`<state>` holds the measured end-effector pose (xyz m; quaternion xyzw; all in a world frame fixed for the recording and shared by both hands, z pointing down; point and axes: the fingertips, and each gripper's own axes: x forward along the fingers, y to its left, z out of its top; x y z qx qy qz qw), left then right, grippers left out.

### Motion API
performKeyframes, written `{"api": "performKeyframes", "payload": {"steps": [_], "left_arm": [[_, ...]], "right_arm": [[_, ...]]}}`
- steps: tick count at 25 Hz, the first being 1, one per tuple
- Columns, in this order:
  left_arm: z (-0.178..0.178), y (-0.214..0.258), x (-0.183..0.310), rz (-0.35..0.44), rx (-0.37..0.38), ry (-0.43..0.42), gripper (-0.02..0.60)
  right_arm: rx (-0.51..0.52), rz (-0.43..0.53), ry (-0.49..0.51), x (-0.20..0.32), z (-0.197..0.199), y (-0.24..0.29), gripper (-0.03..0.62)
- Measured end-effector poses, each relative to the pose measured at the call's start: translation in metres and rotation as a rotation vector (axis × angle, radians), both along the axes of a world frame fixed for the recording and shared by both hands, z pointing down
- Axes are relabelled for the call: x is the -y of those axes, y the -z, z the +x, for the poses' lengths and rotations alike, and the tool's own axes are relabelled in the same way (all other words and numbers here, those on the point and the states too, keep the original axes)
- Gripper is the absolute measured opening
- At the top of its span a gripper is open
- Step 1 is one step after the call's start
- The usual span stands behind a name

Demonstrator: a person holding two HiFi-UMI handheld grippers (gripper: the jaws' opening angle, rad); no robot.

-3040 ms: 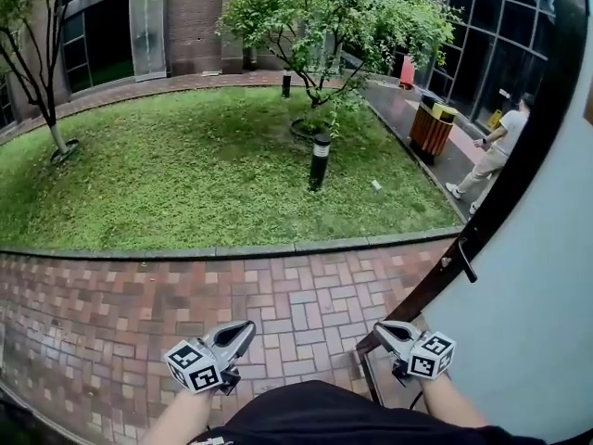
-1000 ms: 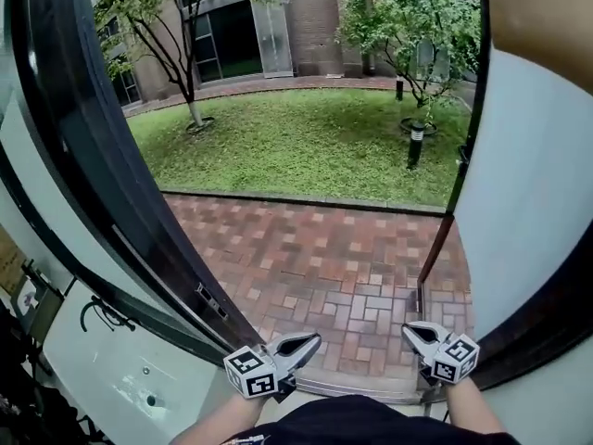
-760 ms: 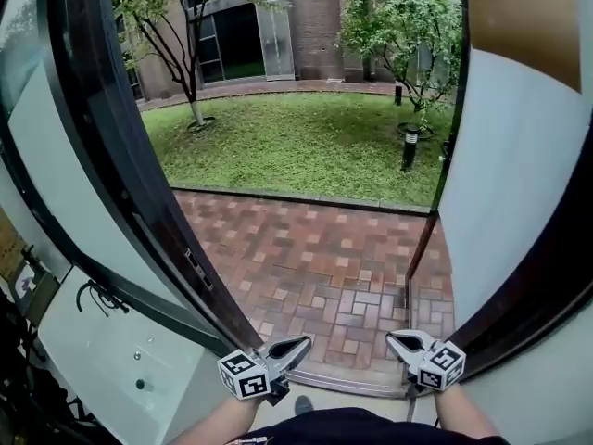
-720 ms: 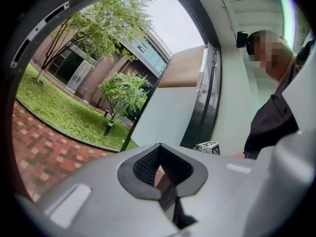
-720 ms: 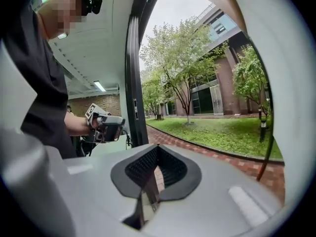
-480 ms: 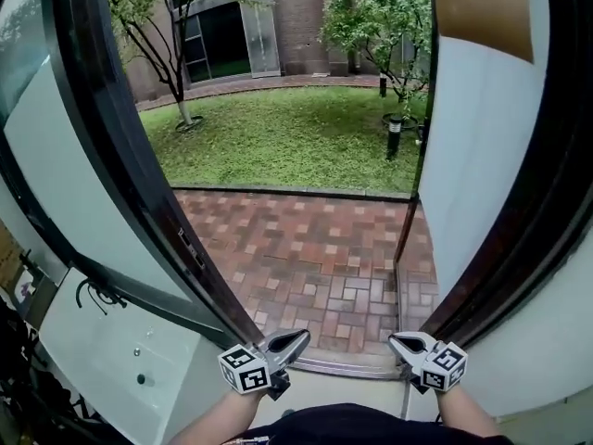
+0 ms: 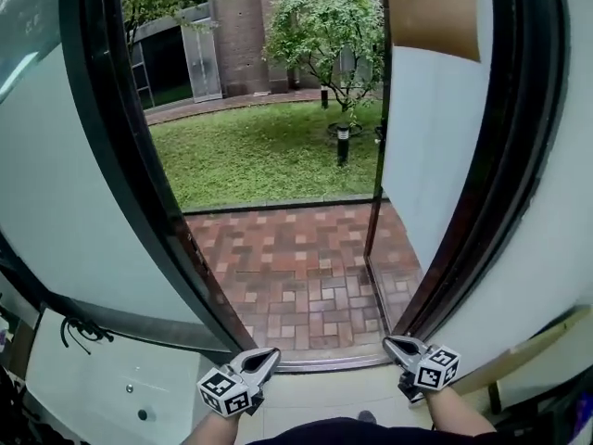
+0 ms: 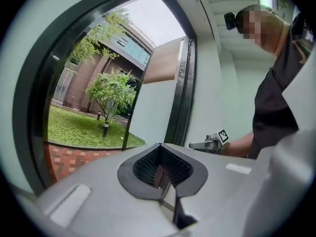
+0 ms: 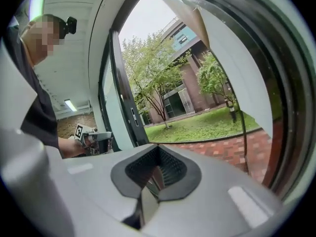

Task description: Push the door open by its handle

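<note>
Soft overcast daylight pours in from outdoors; the lawn [image 7: 259, 160] is bright and evenly lit, without hard shadows. The dark door frame [image 7: 116, 156] bows strongly from wide-angle distortion. Both gripper views are round fisheye pictures with black corners and a blurred near foreground.

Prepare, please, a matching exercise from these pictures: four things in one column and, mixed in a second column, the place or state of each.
Column one
1. red brick paving
2. short black lamp post
3. brown rectangular sheet
4. left tongs

Column two
A. shut, holding nothing
B. standing on the green grass lawn
C. high on the white open door
D. flat ground, nearer than the lawn

Pairs: 1-D, 2-B, 3-C, 4-A
</note>
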<state>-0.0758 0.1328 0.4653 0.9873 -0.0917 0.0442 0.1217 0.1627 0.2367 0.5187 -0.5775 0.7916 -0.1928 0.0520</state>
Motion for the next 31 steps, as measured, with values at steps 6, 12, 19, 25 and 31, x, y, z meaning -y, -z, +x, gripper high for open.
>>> {"api": "performKeyframes", "payload": {"steps": [6, 12, 19, 25, 31], "left_arm": [[-0.025, -0.004, -0.027, -0.024, -0.014, -0.016, -0.003], [-0.021, 0.011, -0.057, -0.010, -0.078, 0.040, -0.003], [0.005, 0.007, -0.084, -0.031, -0.112, 0.062, -0.003], [0.010, 0.019, -0.094, -0.017, -0.116, 0.062, -0.003], [0.014, 0.020, -0.092, -0.024, -0.128, 0.080, -0.003]], "right_arm": [[-0.064, 0.011, -0.015, -0.032, -0.014, 0.025, 0.000], [-0.097, 0.029, -0.013, -0.053, 0.014, 0.037, 0.000], [-0.133, 0.009, 0.034, -0.076, 0.035, 0.026, 0.000], [-0.136, 0.019, 0.028, -0.090, 0.045, 0.032, 0.000], [-0.148, 0.009, 0.042, -0.092, 0.049, 0.026, 0.000]]}}
